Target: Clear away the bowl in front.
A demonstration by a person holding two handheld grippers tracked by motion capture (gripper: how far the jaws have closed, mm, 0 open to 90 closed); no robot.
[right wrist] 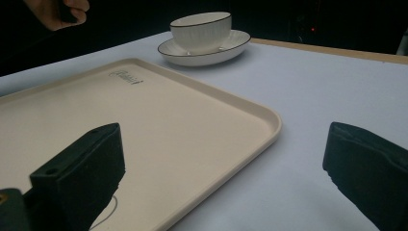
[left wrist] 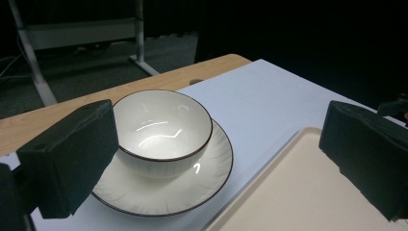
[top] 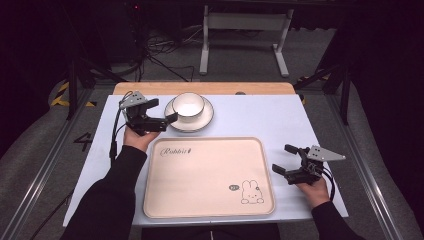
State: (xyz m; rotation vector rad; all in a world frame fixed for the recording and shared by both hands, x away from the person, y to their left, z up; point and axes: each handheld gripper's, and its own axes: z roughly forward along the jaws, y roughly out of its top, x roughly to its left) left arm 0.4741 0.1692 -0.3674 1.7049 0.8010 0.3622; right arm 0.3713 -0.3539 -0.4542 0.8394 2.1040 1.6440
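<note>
The left gripper [top: 159, 112] hung at the far left of the table, its jaws spread wide and holding nothing, pointed at a white bowl [top: 188, 104] that sat in a white saucer [top: 189, 121]. Bowl and saucer stood on the pale table cover [top: 260, 115] just beyond the far edge of the cream tray [top: 210, 175], apart from it. In the left gripper view one pad [left wrist: 72, 154] stood just beside the bowl's [left wrist: 163, 127] near wall, though I could not tell whether it touched.

The step, as I judged it, was taking hold of the crockery to bring it onto the tray. To do it well the jaws would want to straddle the rim squarely — one pad inside, one outside — and close slowly, since glazed ware looked likely to slip. Lifting the bowl alone would be steadier than trusting it to ride on the saucer [left wrist: 168, 197].

The right gripper [top: 290, 159] waited by the tray's right edge, jaws also apart and empty.

Some things stayed unclear: the bowl's inside showed only glare, the saucer's underside was hidden, and the small print beside the tray's rabbit drawing [top: 252, 192] was too fine to read — the room beyond the table lay dark.
</note>
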